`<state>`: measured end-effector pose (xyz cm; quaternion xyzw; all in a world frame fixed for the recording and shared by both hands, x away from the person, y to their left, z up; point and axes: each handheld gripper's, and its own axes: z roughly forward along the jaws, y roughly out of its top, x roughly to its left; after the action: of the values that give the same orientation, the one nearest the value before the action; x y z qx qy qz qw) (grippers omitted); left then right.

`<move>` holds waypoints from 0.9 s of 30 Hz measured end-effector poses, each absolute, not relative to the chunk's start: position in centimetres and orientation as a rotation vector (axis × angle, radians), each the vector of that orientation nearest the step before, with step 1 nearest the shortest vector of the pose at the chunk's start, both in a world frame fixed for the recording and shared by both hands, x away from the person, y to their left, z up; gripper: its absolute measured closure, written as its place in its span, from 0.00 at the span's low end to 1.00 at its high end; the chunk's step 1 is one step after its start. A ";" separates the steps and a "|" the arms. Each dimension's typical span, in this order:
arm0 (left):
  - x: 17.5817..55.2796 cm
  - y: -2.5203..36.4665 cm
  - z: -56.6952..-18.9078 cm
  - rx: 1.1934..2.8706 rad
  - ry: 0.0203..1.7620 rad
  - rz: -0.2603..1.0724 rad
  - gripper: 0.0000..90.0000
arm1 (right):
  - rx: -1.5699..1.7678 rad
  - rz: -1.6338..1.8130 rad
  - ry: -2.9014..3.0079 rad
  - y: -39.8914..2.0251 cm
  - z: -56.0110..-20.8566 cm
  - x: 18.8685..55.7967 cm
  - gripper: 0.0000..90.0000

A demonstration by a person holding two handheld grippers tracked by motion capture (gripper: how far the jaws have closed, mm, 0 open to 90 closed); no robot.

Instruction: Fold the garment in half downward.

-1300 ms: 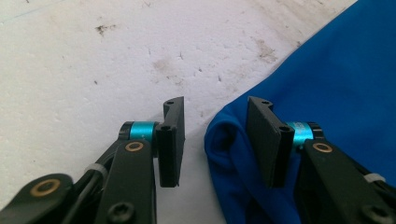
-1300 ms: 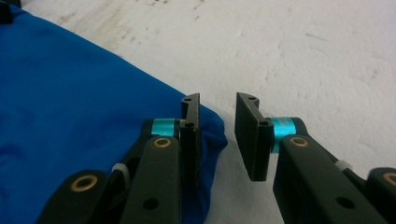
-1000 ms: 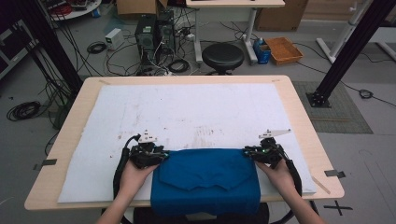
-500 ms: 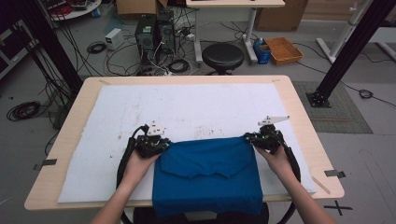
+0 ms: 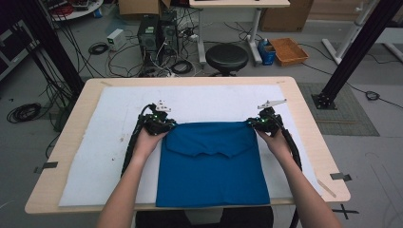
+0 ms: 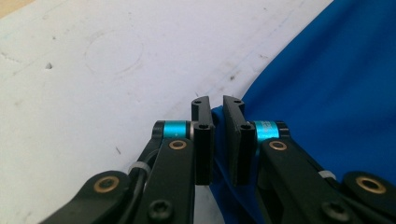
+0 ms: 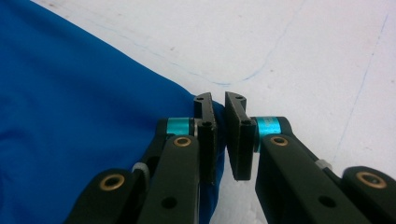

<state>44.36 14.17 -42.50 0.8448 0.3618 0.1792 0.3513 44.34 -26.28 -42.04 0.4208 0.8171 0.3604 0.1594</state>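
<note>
At frame centre, a blue polo shirt point(image 5: 211, 164) is pinched at its far corners by the left hand-held gripper point(image 5: 162, 124) and right hand-held gripper point(image 5: 259, 122); its hem is cut off past the table point(image 5: 313, 121) edge.

I see matt blue cloth point(image 5: 214, 166) on a scuffed white paper-like sheet point(image 5: 109, 142) over the pale wood counter point(image 5: 304, 109); my left hand-held gripper point(image 6: 218, 105) looks matt black plastic.

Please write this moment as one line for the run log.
left gripper: shut on blue cloth far-left corner | right gripper: shut on far-right corner | cloth: flat on white mat
</note>
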 end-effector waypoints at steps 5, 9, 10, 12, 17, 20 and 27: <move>44.4 13.9 -42.9 2.198 0.964 0.512 0.83 | 1.207 1.023 2.339 -26.5 -42.5 44.8 0.91; 43.4 15.2 -42.0 2.090 1.069 0.516 0.61 | 1.234 1.033 2.288 -27.5 -42.0 44.6 0.76; 43.0 15.5 -41.7 2.088 1.068 0.499 0.61 | 1.241 1.039 2.273 -27.7 -41.8 44.2 0.75; 42.0 15.9 -41.4 2.072 1.077 0.456 0.61 | 1.228 1.048 2.264 -28.2 -41.5 43.6 0.73; 38.9 16.4 -41.7 2.042 1.139 0.384 0.61 | 1.228 1.068 2.234 -29.2 -40.8 41.6 0.69; 38.2 16.6 -42.0 2.016 1.172 0.316 0.62 | 1.240 1.075 2.240 -29.5 -40.6 40.8 0.69; 37.5 16.6 -43.0 1.964 1.267 0.210 0.73 | 1.265 1.110 2.259 -29.8 -41.0 38.7 0.69</move>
<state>37.49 16.64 -42.97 0.7717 0.4979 0.0825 0.3870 38.65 -29.83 -41.00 0.4432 0.7913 0.3889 0.1616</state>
